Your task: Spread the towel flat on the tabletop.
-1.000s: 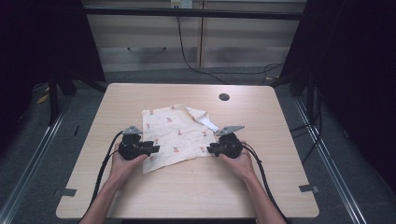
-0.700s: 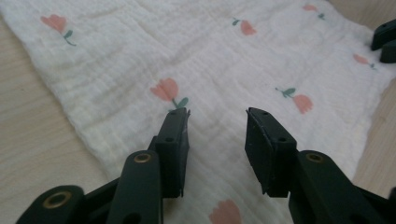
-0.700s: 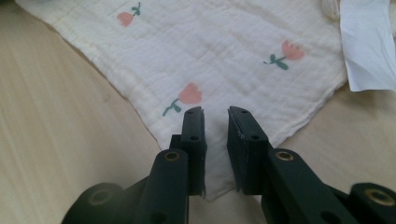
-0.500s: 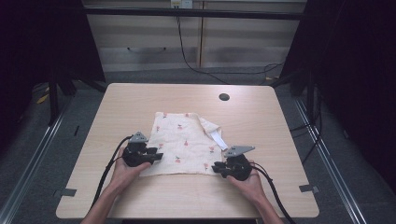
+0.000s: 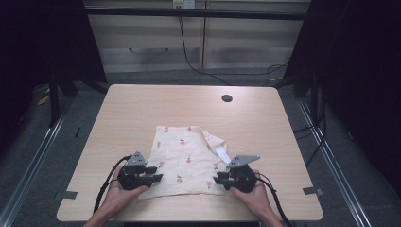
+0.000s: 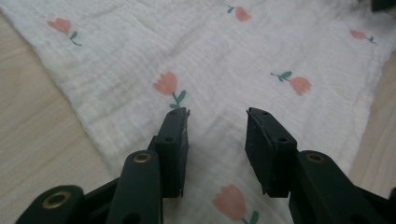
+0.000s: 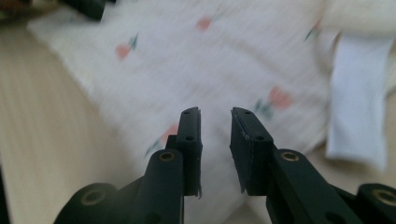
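Grippers are seen at the bottom of the high view: the left gripper (image 5: 152, 174) at the cloth's lower-left corner, the right gripper (image 5: 220, 179) at its lower-right, both with jaws parted and nothing held. Between and beyond them the flowered cloth (image 5: 185, 158) is spread on the table (image 5: 142, 109), reaching toward frame centre, roughly equally near both

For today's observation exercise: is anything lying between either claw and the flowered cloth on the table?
Nothing visible does. The left claw and the right claw both hang open directly over the near edge of the flowered cloth, with no other object between their jaws and the fabric.
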